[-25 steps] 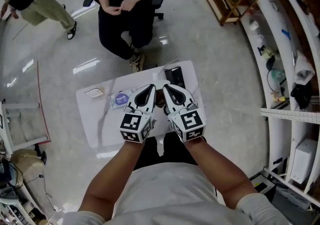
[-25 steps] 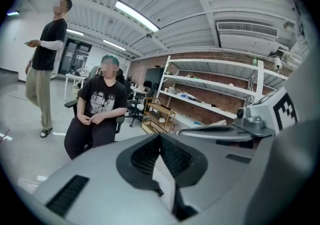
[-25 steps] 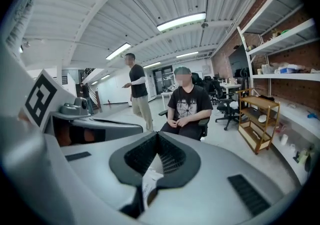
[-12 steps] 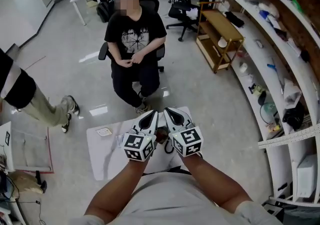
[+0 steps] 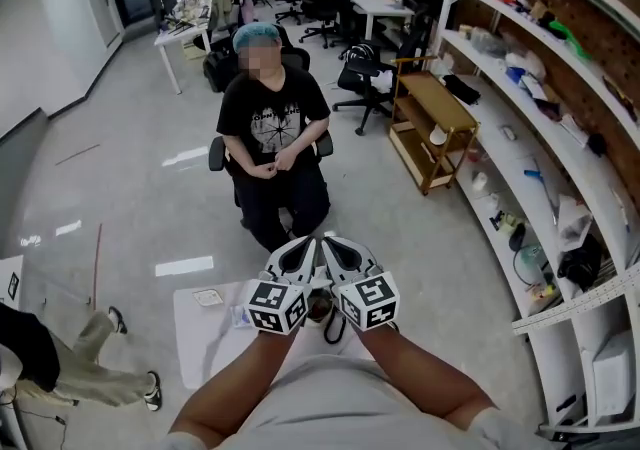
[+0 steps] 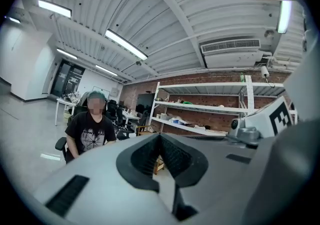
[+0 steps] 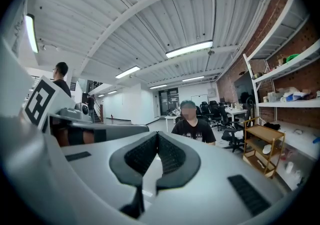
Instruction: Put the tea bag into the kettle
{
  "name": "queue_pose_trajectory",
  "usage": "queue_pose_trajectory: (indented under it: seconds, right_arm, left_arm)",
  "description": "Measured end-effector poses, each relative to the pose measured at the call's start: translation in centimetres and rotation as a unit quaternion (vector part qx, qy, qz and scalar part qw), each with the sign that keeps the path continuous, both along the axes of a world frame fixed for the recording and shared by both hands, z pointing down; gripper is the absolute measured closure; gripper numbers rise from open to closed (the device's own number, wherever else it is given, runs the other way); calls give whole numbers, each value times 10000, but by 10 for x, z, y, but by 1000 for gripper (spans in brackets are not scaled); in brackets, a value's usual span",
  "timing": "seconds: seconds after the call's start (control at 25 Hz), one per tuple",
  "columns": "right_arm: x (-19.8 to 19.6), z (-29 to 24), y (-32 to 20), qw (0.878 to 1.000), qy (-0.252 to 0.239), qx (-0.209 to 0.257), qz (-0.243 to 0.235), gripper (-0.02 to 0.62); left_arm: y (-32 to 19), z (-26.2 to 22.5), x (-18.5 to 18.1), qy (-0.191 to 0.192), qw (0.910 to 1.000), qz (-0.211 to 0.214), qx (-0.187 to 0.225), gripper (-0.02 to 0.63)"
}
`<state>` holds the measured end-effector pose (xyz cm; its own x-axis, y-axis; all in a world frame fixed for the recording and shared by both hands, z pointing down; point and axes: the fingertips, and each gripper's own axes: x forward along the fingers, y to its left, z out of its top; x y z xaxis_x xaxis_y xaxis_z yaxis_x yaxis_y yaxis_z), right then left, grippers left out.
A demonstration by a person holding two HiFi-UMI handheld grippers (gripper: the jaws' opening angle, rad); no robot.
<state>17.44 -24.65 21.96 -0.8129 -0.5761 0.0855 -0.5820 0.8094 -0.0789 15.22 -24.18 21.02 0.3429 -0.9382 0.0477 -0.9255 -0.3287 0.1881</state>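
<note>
In the head view my left gripper (image 5: 308, 243) and right gripper (image 5: 333, 241) are held side by side above the small white table (image 5: 200, 343), both shut with nothing between the jaws. A small flat sachet (image 5: 208, 296) lies near the table's far left edge. A dark round thing (image 5: 320, 306) peeks out below, between the two grippers, and is mostly hidden by them. The left gripper view shows the left gripper (image 6: 160, 138) with its jaws meeting, aimed out at the room. In the right gripper view the right gripper (image 7: 157, 135) is likewise closed and empty.
A person in black (image 5: 272, 138) sits on a chair just beyond the table. A wooden shelf cart (image 5: 430, 123) stands at the right, and long wall shelves (image 5: 560, 188) line that side. Another person's legs (image 5: 70, 368) are at the lower left.
The head view has swung upward from the table to the room. Both grippers stay together and shut, now hiding most of the table's middle.
</note>
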Motion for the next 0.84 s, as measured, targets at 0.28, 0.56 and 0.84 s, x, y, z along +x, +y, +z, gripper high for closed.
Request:
queue_pose_trajectory:
  seconds: [0.28, 0.56, 0.84]
  right_arm:
    - [5, -11, -1, 9999, -43, 143, 12, 586]
    - [5, -14, 1, 9999, -54, 139, 37, 586]
    - [6, -12, -2, 9999, -31, 129, 90, 586]
  left_arm:
    - [1, -4, 6, -30, 9999, 12, 100, 598]
    - [3, -8, 4, 8, 9999, 15, 127, 598]
    - [-2, -7, 6, 89, 9998, 105, 156, 598]
